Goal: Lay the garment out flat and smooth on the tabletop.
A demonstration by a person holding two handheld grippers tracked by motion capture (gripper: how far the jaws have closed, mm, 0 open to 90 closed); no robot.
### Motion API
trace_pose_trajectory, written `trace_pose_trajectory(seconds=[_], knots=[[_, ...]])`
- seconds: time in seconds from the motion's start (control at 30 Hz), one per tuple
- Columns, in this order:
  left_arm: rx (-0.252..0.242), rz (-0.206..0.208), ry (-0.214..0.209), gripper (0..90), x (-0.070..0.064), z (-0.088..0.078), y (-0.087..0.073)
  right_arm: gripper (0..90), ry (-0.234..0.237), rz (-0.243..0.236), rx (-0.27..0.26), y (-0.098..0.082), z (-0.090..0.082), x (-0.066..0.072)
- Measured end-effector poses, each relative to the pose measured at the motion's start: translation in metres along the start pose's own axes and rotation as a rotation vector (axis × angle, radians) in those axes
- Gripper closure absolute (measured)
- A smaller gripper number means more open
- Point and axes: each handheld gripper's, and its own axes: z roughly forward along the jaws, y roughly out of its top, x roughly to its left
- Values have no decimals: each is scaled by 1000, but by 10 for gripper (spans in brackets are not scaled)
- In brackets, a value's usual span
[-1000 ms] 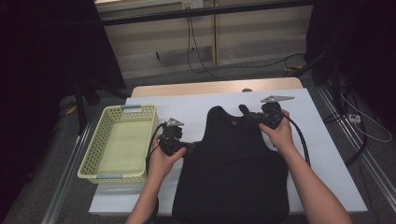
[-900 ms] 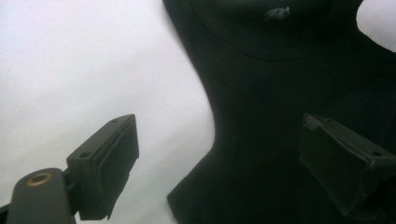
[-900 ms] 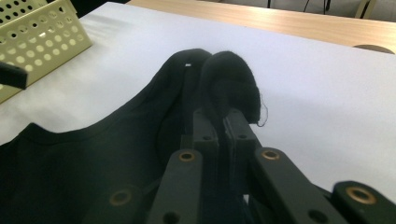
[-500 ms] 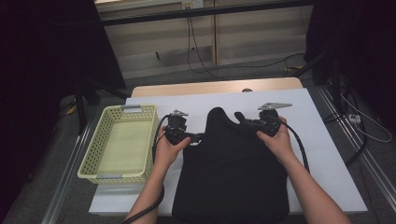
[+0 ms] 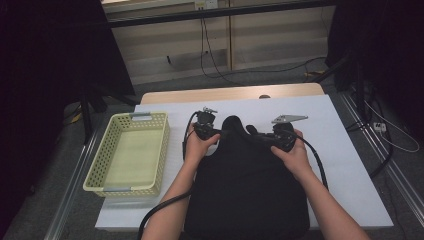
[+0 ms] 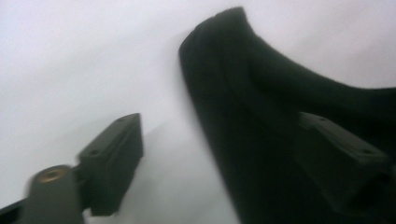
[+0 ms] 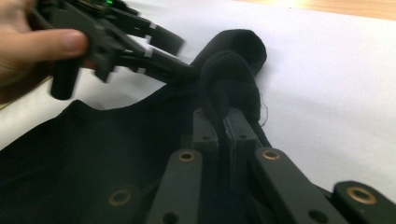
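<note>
Right gripper view: my right gripper (image 7: 223, 122) has its jaws pinched together on a bunched fold of the black garment (image 7: 93, 154), right at the strap end by the neckline, cloth rising in a knot just past the tips. Left gripper (image 6: 224, 158) has its jaws spread apart and has just been closing a little; in the left gripper view one jaw sits over the bare white sheet (image 6: 70, 56), the other over the garment's edge, so the hem runs between them but nothing is pinched yet. From the right gripper's camera the left one comes in just across the strap, tips nearly at the same bunch. In the high view the rest of the garment (image 5: 247, 190) lies flat on the sheet, trailing from both grippers back toward me. Well off to the left gripper's outer side sits the yellow basket (image 5: 105, 165), nothing in it. My read: I'm mid-grab on the second top corner, probably setting up a fold or a lift. Next move calls for sliding the left jaws fully over the strap edge, then clamping, keeping the right grip firm so the cloth doesn't drag. Risk: catching only one layer.
</note>
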Motion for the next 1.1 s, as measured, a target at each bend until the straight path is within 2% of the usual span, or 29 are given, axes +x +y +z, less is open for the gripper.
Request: trace_pose_trajectory(seconds=[0.07, 0.1, 0.17, 0.2, 0.23, 0.27, 0.3, 0.33, 0.37, 0.4, 0.47, 0.63, 0.7, 0.8, 1.1], knots=[[8, 16, 4, 213, -2, 8, 3, 856, 6, 6, 0, 0, -1, 0], [-7, 26, 35, 250, -4, 12, 3, 856, 7, 9, 0, 0, -1, 0], [-11, 58, 38, 275, -6, 16, 5, 856, 11, 13, 1, -1, -2, 0], [-13, 71, 39, 315, -7, 16, 6, 856, 12, 16, 3, -2, -2, 0], [-14, 73, 40, 376, -9, 16, 7, 856, 12, 12, 6, -2, -3, 0], [-2, 68, 0, 441, -11, 16, 7, 856, 13, 10, 6, -2, -3, 0], [0, 67, -15, 582, -13, 15, 8, 856, 15, 5, 9, -3, -2, 0], [7, 64, -30, 681, -16, 16, 8, 856, 16, 5, 12, -3, -2, 1], [10, 72, -36, 736, -18, 16, 8, 857, 17, 4, 14, -4, -2, 0], [15, 73, -24, 795, -20, 15, 9, 856, 16, 7, 16, -5, -2, 1], [29, 66, -24, 855, -21, 10, 11, 856, 12, 6, 19, -6, -3, 0], [-10, 71, -61, 868, -25, -18, 13, 856, 20, -7, -6, -6, -16, 0], [-40, 66, -88, 868, -27, -31, 12, 857, 20, -15, -14, -4, -22, 1], [-62, 83, -109, 868, -32, -46, 9, 856, 23, -35, -29, -4, -30, 4], [-92, 106, -131, 868, -41, -69, -5, 856, 48, -65, -57, -10, -44, 14]])
